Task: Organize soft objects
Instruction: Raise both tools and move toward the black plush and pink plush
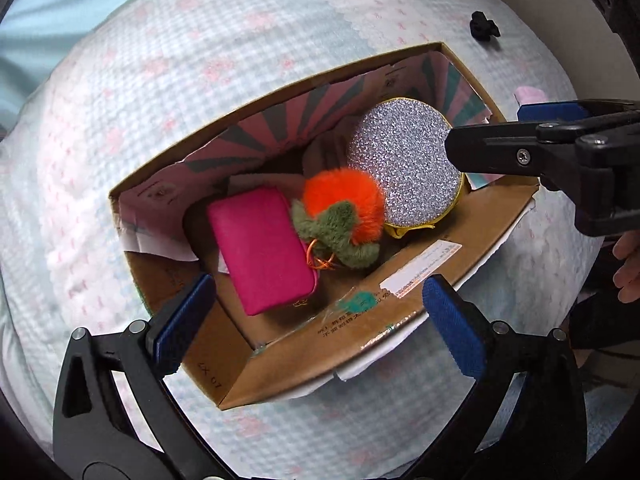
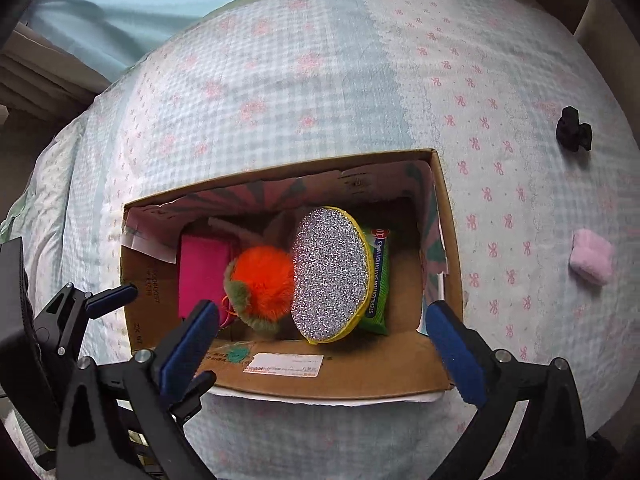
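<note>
Left gripper point(image 1: 316, 320): jaws spread wide, nothing between the blue pads; hangs above the near wall of the box, over the pink pouch.
Right gripper point(image 2: 320, 340): jaws likewise wide and empty, poised over the near wall by the glitter pouch.
Cardboard box point(image 2: 340, 380): open-topped, on the bed; long axis runs left to right in the right wrist view; serves as the collecting bin.
Pink pouch point(image 1: 260, 248): rectangular, lying at the left end of the box, long axis across the box, near wall to far.
Orange pom-pom charm point(image 1: 344, 200): fluffy, green leaves and a copper ring; wedged between the two pouches, touching both.
Glitter pouch point(image 2: 330, 272): round, silver, yellow-edged; tilted, propped on the wipes pack.
Wipes pack point(image 2: 378, 280): green, underneath, mostly hidden.
Pink plush piece point(image 2: 592, 256): outside, on the bedspread right of the box; likely next to be gathered.
Black clip point(image 2: 574, 130): farther off, on the bedspread point(image 2: 280, 80).
</note>
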The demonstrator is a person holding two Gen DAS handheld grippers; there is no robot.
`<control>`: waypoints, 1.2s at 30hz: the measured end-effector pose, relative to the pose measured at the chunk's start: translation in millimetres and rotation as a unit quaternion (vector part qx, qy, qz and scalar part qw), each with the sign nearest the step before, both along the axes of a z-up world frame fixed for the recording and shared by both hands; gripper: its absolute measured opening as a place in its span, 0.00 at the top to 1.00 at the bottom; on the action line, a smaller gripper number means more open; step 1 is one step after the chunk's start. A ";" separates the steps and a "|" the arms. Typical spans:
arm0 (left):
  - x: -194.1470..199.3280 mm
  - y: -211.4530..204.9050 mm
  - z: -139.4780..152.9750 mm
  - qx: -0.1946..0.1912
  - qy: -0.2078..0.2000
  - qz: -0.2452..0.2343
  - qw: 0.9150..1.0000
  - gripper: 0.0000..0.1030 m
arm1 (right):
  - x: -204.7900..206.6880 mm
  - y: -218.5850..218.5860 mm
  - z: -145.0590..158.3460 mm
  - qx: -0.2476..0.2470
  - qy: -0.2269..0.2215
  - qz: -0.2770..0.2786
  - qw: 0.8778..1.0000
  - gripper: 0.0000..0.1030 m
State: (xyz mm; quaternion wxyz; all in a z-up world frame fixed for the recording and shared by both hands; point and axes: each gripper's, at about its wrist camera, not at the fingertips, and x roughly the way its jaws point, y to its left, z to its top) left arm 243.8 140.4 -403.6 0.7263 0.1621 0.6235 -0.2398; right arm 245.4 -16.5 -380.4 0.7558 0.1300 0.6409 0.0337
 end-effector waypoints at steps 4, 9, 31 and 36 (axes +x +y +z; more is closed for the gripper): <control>-9.1 10.4 19.7 -0.005 -0.019 0.010 1.000 0.00 | -15.0 0.0 22.9 -0.001 -0.031 0.000 1.000 0.00; -27.5 17.4 49.6 -0.010 -0.044 0.021 0.999 0.00 | -40.4 -2.4 60.7 -0.017 -0.063 -0.002 0.998 0.00; -56.5 -46.9 180.9 -0.056 -0.161 0.062 0.983 0.00 | -133.9 -133.1 171.0 -0.122 -0.121 -0.050 0.984 0.00; -40.4 -112.5 190.7 -0.049 -0.176 0.065 0.981 0.00 | -128.2 -196.1 160.4 -0.107 -0.110 -0.047 0.987 0.00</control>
